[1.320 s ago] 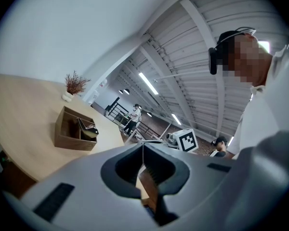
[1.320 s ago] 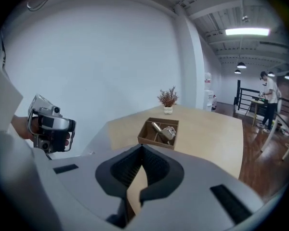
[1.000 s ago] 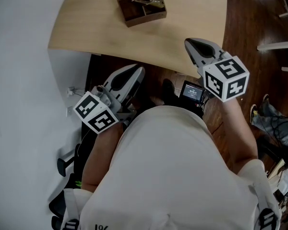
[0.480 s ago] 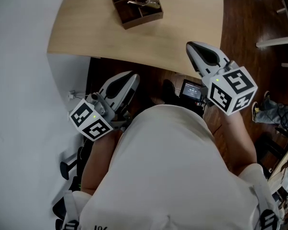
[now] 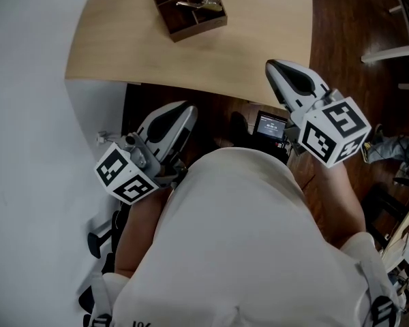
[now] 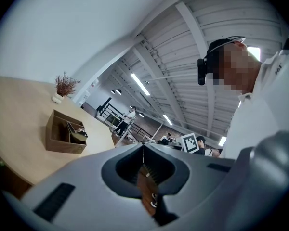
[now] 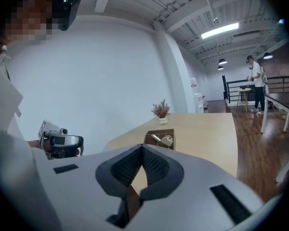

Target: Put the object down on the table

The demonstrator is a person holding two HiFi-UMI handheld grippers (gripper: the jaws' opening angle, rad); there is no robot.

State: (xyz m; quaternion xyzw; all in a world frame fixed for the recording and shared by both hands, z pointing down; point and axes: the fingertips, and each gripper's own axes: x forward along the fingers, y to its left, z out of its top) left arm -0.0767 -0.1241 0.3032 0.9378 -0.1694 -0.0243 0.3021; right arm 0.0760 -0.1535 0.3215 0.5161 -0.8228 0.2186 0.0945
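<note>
Plainly, neither claw holds anything: the left gripper (image 6: pixel 143 146) and right gripper (image 7: pixel 142 148) each have their jaws pressed tip to tip, both short of the table's (image 5: pixel 259 39) near edge. The only likely object (image 5: pixel 206 3) — a metal piece — lies in the box (image 5: pixel 189 20) on the table, well apart from both. To handle it well, I'd open one claw first, then come down over the box wall — not through it.
</note>
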